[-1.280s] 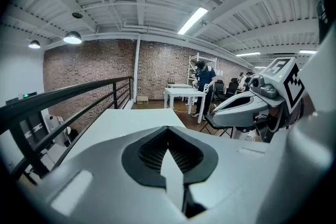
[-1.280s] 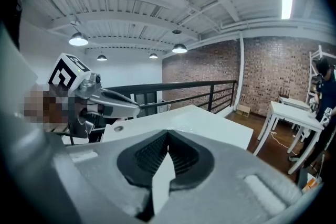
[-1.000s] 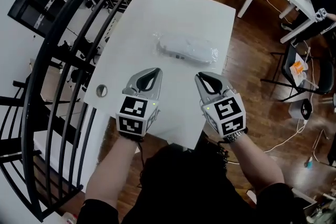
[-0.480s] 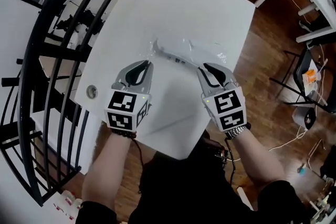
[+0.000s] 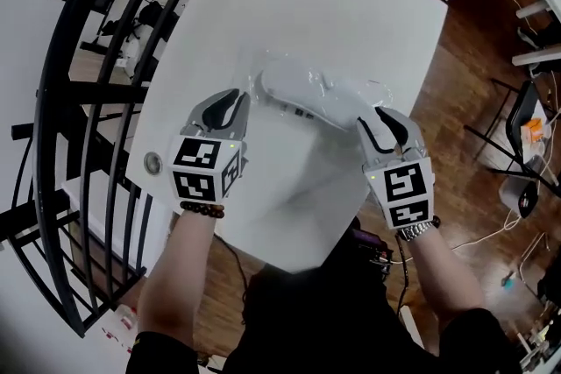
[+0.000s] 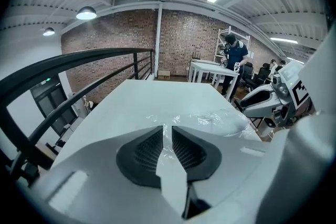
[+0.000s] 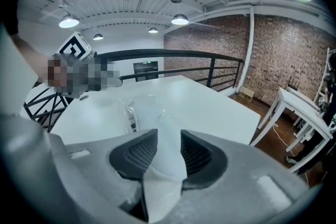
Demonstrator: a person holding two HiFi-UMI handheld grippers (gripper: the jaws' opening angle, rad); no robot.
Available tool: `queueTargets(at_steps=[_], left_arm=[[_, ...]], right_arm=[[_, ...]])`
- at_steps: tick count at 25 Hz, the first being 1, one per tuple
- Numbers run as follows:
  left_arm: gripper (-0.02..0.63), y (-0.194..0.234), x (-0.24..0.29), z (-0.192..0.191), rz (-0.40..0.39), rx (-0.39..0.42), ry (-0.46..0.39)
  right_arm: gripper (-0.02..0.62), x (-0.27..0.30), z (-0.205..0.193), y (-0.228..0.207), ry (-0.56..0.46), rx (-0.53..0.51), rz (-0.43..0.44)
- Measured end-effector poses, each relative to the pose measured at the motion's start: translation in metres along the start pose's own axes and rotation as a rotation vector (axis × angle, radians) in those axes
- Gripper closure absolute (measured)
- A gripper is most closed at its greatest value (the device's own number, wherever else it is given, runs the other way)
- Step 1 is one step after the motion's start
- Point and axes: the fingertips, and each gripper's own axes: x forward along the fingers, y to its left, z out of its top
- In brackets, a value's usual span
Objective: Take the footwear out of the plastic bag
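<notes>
Footwear [image 5: 307,88], one white piece, is still inside the single plastic bag [image 5: 372,90]. Both claws have moved up from the near edge. The left gripper [image 5: 235,96] is opening narrowly, empty, at the bag's left end. The right gripper [image 5: 379,114] is opening wide and unclenched, with the bag's right end between its jaws. Beyond is the one table [image 5: 333,4].

Bare left forearm [image 5: 180,267] and bare right forearm [image 5: 438,276] both reach forward. My grey two-jaw left gripper [image 5: 235,96] sits low with its jaws just starting to open, only a slit. The crinkled clear plastic bag [image 6: 205,119] may edge into that slit, though that's hard to tell. My grey two-jaw right gripper [image 5: 375,114] angles inward, jaws opening wide, with the white shoe [image 7: 164,147] between them.
</notes>
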Motion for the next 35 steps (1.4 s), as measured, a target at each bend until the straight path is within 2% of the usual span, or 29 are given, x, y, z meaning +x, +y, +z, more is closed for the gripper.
queueTargets(at_steps=[7,22,31,35], left_arm=[[0.54,0.02,0.023,-0.003,0.02,0.017,0.044],[0.537,0.041,0.056,-0.027,0.015,0.051,0.164],[0.537,0.033,0.064,-0.043,-0.012,0.074,0.221],[0.537,0.028,0.064,-0.05,-0.07,0.056,0.254]], right_arm=[[0.476,-0.001,-0.02,-0.026,0.039,0.023,-0.04],[0.476,0.01,-0.05,-0.044,0.096,0.086,-0.061],[0.476,0.016,-0.066,-0.055,0.114,0.094,-0.058],[0.476,0.017,-0.065,-0.056,0.114,0.095,-0.057]])
